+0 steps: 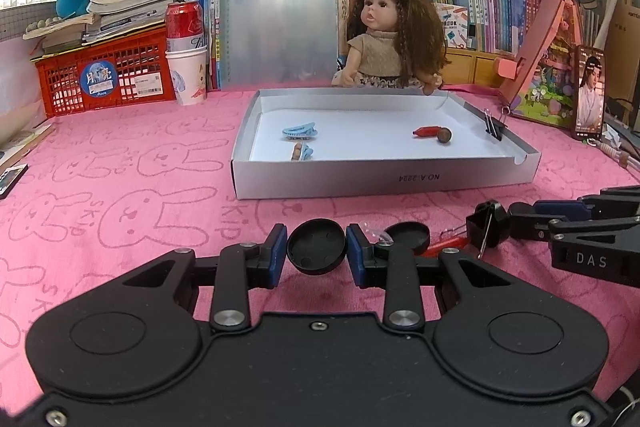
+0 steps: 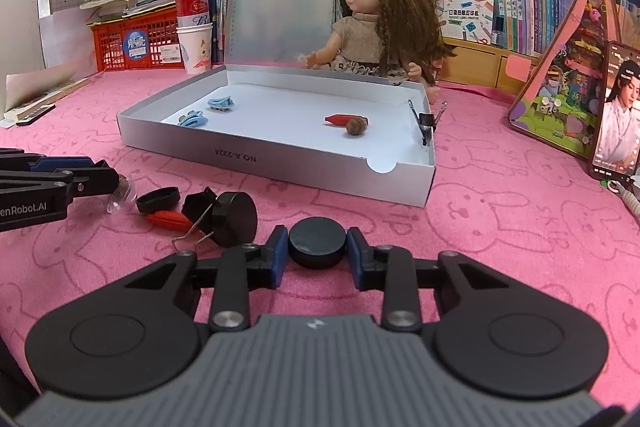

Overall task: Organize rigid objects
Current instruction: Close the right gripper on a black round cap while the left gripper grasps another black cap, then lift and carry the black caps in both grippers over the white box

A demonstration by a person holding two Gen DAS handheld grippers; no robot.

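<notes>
on the left of the pink rabbit-print worktop (image 1: 120, 163) stands a red plastic crate (image 1: 104, 73) with a red drinks can in a white paper cup (image 1: 187, 67) beside it. nearer the front, the left gripper (image 1: 317, 251) has its blue-padded fingers (image 1: 278, 247) clamped on a black round cap turned hollow side up (image 1: 316, 246). just right of it on the cloth lie a clear plastic piece (image 1: 378, 237), a flat black round lid (image 1: 408, 235), a small red tapered plastic piece (image 1: 444, 246) and a black binder clip with wire handles (image 1: 486, 227), close together. behind them sits the open shallow white cardboard box (image 1: 384, 179), holding two light blue hair clips (image 1: 299, 131) on its left side, another red tapered piece (image 1: 427, 131) touching a small brown round nut (image 1: 444, 137) toward the right, and a black clip (image 1: 493, 127) on its right wall. a brown-haired doll (image 1: 382, 35) sits behind the box. furthest right, the right gripper (image 2: 317, 245) has its fingers (image 2: 356, 247) closed against a black round puck-like cap (image 2: 317, 242) resting on the worktop in front of the box, with another black disc (image 2: 236, 219) standing on edge to its left.
</notes>
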